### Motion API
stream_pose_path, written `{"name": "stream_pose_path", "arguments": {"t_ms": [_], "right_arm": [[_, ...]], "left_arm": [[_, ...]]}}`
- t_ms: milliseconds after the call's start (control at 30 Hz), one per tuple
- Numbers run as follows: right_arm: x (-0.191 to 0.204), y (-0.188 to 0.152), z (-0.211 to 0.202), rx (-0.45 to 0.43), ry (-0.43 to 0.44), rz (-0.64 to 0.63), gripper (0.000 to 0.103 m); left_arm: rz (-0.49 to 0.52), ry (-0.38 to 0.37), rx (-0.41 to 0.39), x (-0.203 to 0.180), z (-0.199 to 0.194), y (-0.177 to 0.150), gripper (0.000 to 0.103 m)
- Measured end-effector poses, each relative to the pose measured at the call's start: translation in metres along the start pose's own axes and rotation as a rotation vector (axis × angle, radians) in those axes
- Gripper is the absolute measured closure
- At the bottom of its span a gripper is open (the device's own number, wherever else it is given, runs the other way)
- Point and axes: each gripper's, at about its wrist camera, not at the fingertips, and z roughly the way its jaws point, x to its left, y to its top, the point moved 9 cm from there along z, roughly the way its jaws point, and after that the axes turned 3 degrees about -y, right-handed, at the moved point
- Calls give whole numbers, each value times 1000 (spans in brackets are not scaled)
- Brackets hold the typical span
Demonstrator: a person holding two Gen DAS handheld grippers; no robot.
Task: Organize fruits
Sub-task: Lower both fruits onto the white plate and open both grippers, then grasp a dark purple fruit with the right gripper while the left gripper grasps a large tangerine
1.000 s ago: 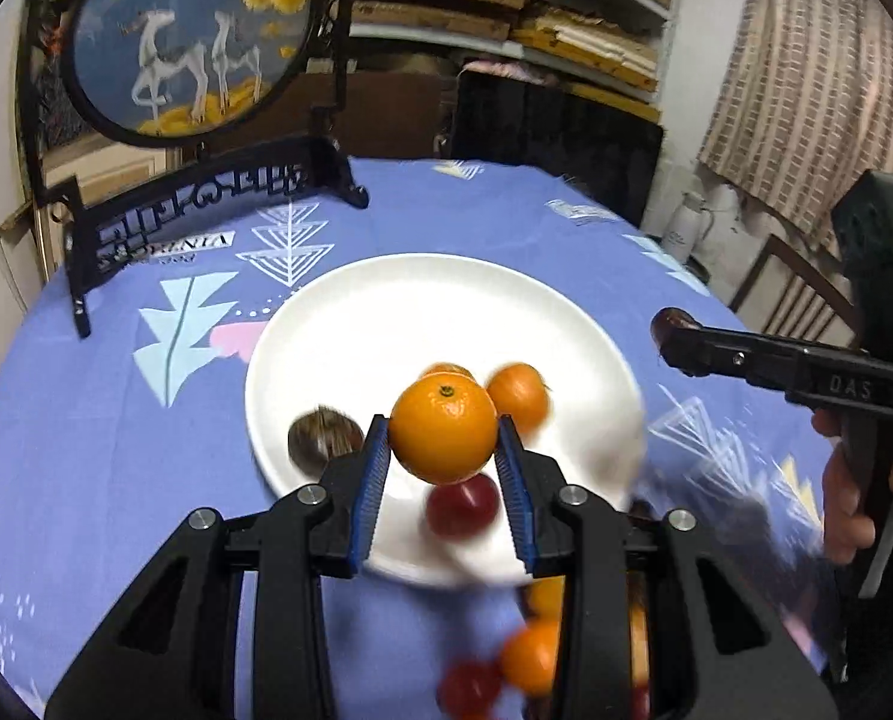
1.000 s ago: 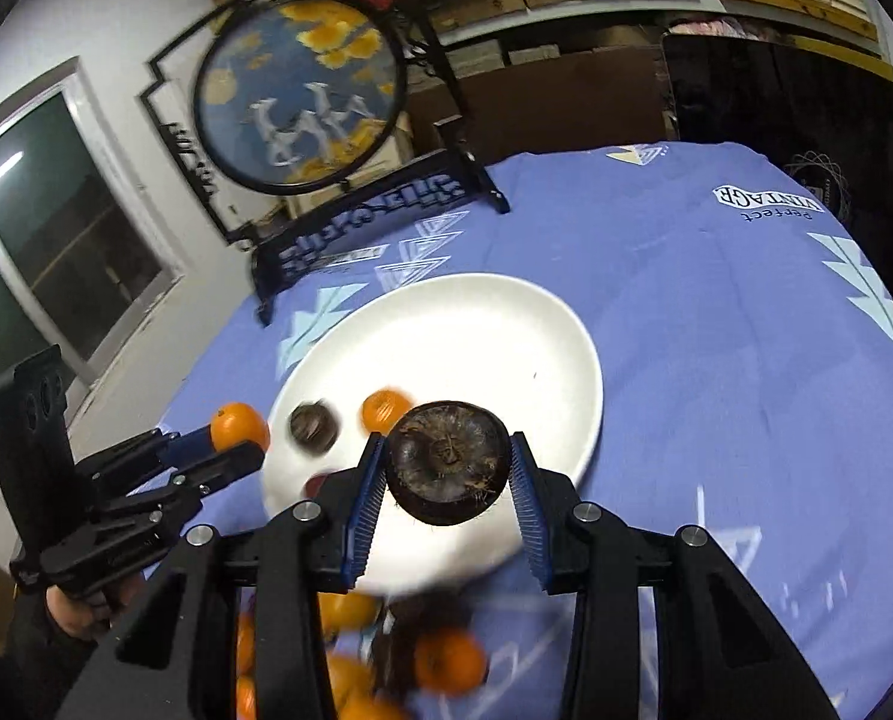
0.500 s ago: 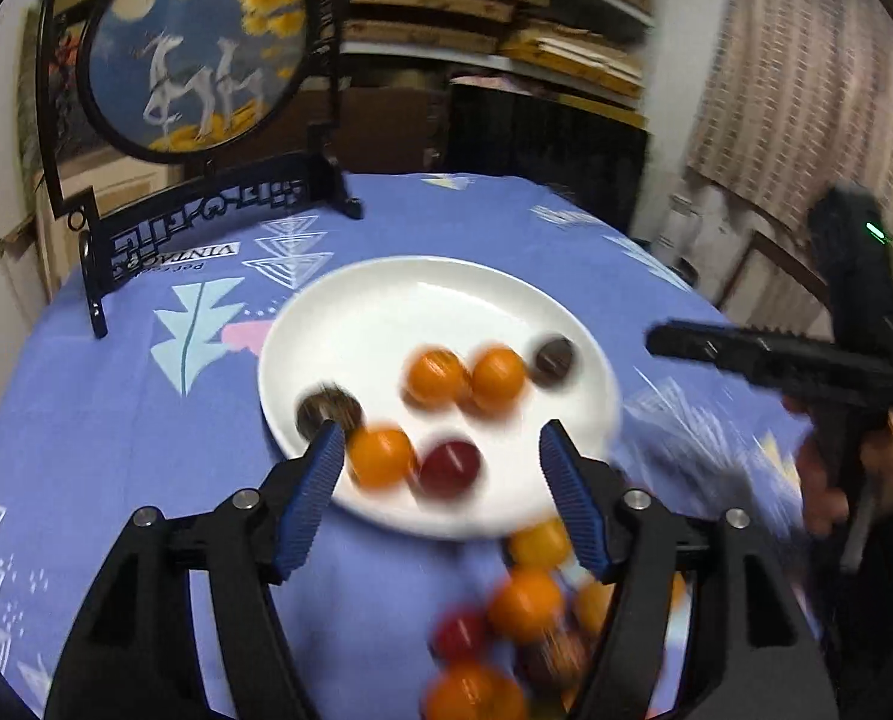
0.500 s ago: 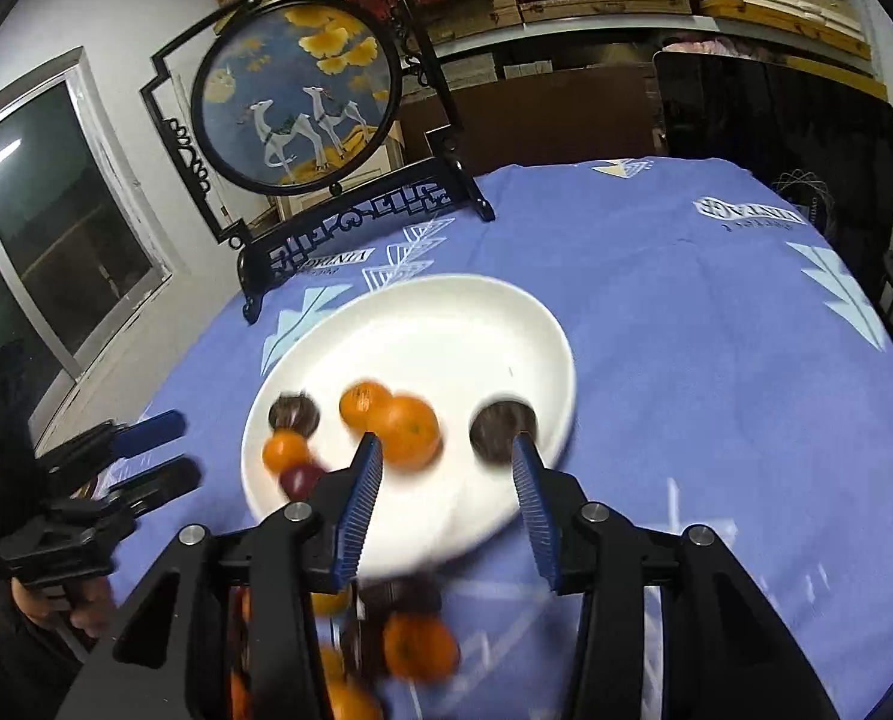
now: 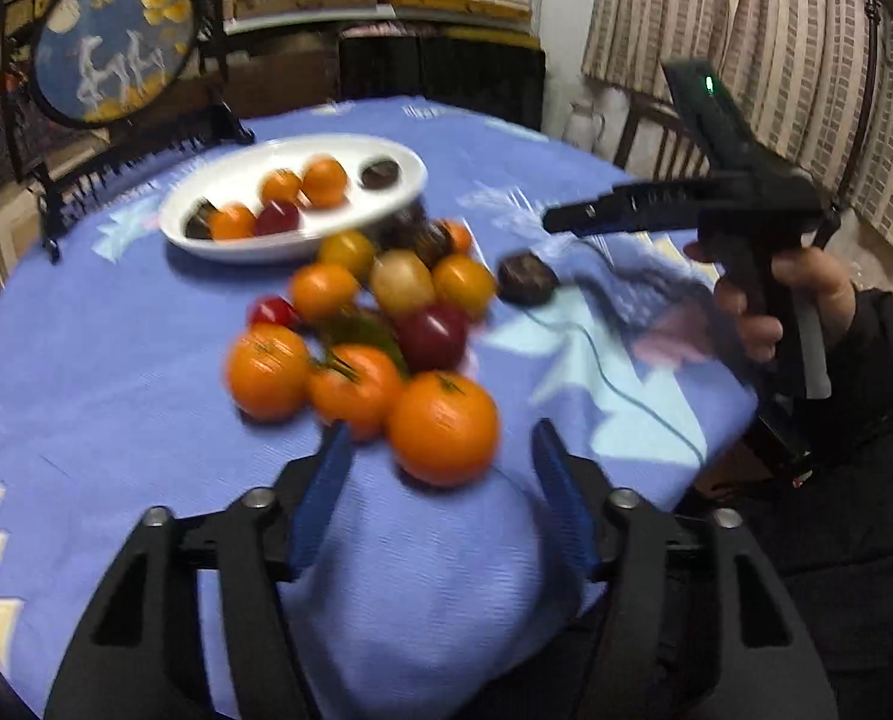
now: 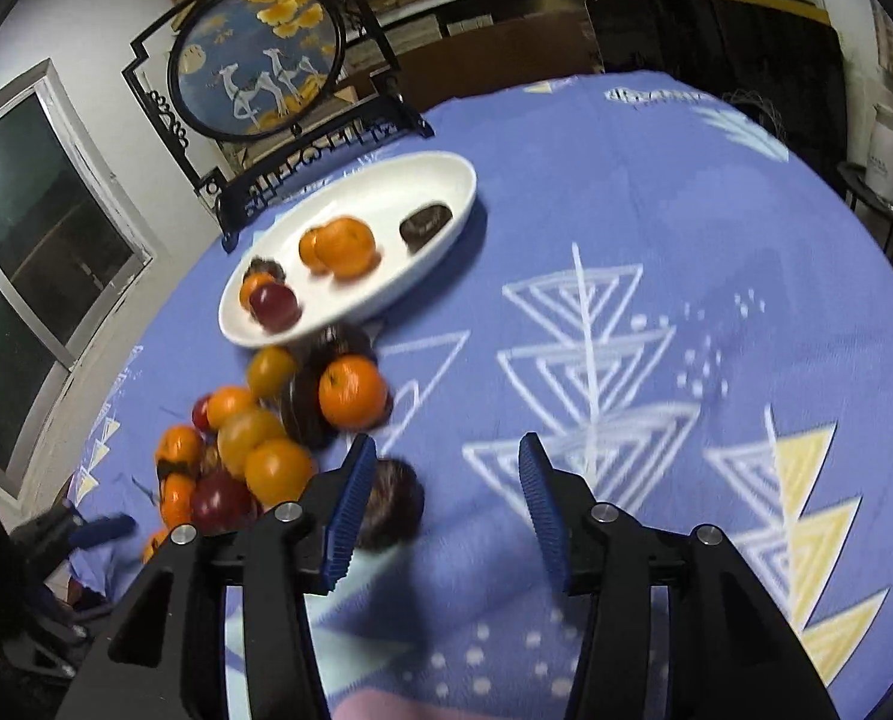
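The left gripper [image 5: 440, 483] had its blue-padded jaws apart and closing, gripping nothing, with a round orange mandarin [image 5: 443, 427] just ahead between the tips, apparently untouched though blur hid the contact. The right gripper [image 6: 446, 498] stood with its jaws parted and opening, empty, a dark brown wrinkled fruit [image 6: 389, 504] just inside its left pad. Beyond both lay the heap of loose orange, red, yellow and brown fruits [image 5: 380, 306], and past that the white oval ceramic plate [image 6: 446, 177], which already carried about six pieces: mandarins, a red fruit and two dark ones. So I judged the sorting under way but less than half done, since the larger share sat on the blue patterned tablecloth [image 6: 656, 210]. The heap crowded the plate's near rim; the far half of the plate was bare. To the right gripper's right the cloth was open, while the table edge fell away close under the left gripper.
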Motion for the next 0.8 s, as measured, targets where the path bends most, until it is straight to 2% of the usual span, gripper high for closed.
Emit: {"name": "stream_pose_path", "arguments": {"t_ms": [100, 133, 167, 400, 533, 633, 700, 800], "right_arm": [[5, -7, 2, 14, -17, -34, 53], [8, -9, 3, 17, -27, -52, 53], [10, -11, 3, 18, -32, -64, 53], [32, -17, 9, 25, -75, -207, 53], [53, -20, 10, 44, -62, -298, 53], [56, -23, 17, 48, -129, -371, 53], [51, -22, 27, 66, -157, -362, 53], [47, -19, 34, 69, -138, -326, 58]], "left_arm": [[17, 52, -7, -2, 10, -2, 53], [9, 69, -6, 0, 15, -2, 58], [-8, 74, -2, 2, 19, -3, 59], [-53, 53, -33, 8, 13, -1, 61], [-62, 40, -97, 11, -8, 7, 61], [-64, 44, -130, 13, -22, 13, 61], [-71, 47, -137, 16, -25, 15, 61], [-79, 50, -139, 18, -27, 16, 60]]}}
